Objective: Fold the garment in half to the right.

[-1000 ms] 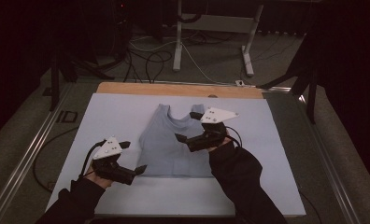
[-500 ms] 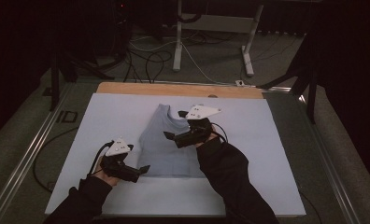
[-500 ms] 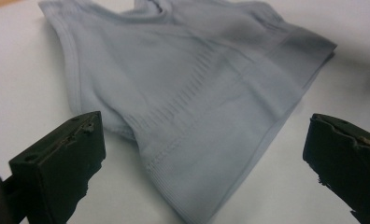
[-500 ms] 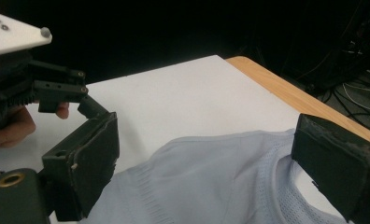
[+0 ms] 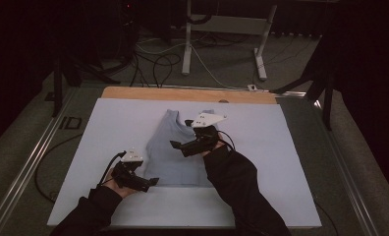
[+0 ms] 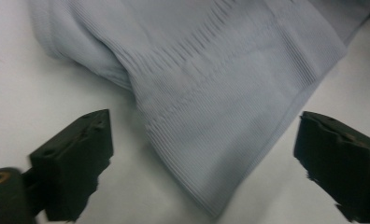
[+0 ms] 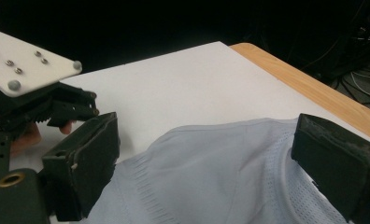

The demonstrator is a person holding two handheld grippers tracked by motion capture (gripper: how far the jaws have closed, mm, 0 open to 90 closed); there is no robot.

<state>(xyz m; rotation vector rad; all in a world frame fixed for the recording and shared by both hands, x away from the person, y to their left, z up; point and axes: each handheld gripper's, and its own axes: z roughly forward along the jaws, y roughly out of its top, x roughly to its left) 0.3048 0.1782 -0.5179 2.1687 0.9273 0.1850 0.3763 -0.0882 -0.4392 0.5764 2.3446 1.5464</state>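
Note:
A pale blue ribbed sleeveless top [image 5: 167, 162] lies flat on the white board [image 5: 281, 147], neck toward the far side. My left gripper [image 5: 152, 183] sits low at the top's near left corner. In the left gripper view its jaws stand wide around the hem corner [image 6: 220, 84] and have just been closing a little; the pads [image 6: 78, 158] do not touch the cloth. My right gripper [image 5: 177, 145] hovers open over the middle of the top, pointing left. Its own view shows the cloth [image 7: 248, 140] beneath the spread jaws and the left gripper [image 7: 38, 93] farther off.
A wooden strip [image 5: 182, 93] borders the board's far edge. Grey matting and a metal rail [image 5: 30, 162] run along the left side. Beyond the table are white stand legs [image 5: 187, 44] and loose cables [image 5: 153, 54] on the floor.
The left gripper has come down and to the right, reaching the top's near left corner. The right gripper has shifted left over the garment.

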